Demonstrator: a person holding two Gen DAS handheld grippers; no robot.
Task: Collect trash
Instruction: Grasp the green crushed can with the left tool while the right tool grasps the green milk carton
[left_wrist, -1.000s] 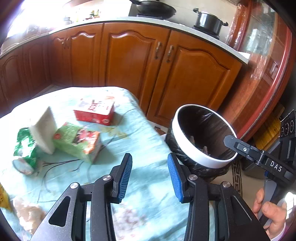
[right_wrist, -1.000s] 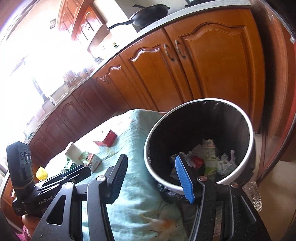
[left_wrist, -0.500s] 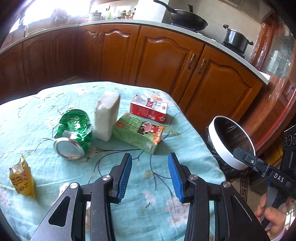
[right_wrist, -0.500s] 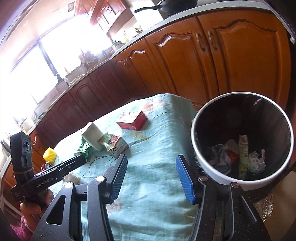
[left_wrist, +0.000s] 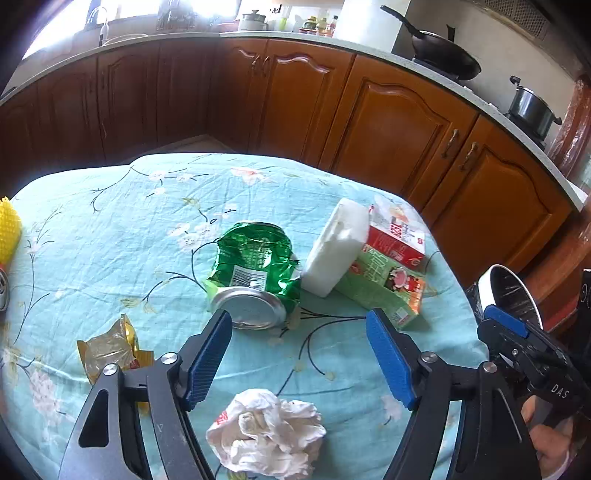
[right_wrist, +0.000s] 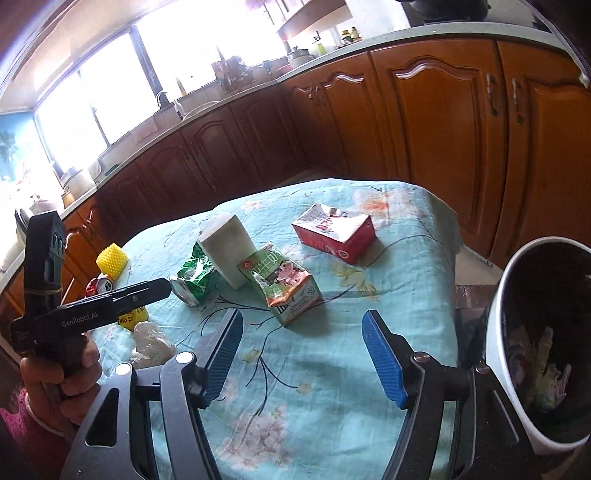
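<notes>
A crushed green can (left_wrist: 255, 273) lies mid-table just beyond my left gripper (left_wrist: 299, 358), whose jaws are opening with nothing between them. Crumpled white paper (left_wrist: 269, 435) sits below its fingers and a yellow wrapper (left_wrist: 110, 349) lies to the left. A white block (left_wrist: 334, 245), a green carton (left_wrist: 384, 286) and a red carton (left_wrist: 397, 234) cluster at the right. My right gripper (right_wrist: 303, 354) hovers over the tablecloth short of the green carton (right_wrist: 286, 282), its jaws opening and empty. The white bin (right_wrist: 506, 306) with a black liner stands at the table's right edge, trash inside.
The table (left_wrist: 110, 229) wears a light-blue floral cloth. A yellow spiky object (right_wrist: 112, 260) and a red can (right_wrist: 98, 286) lie at its far left. Wooden kitchen cabinets (left_wrist: 399, 125) ring the room. A hand (right_wrist: 59, 373) holds the left gripper's handle.
Both views have swung away from the bin and towards the table's litter. The jaws of both grippers stand wider apart than before. The crumpled paper has come into the left wrist view.
</notes>
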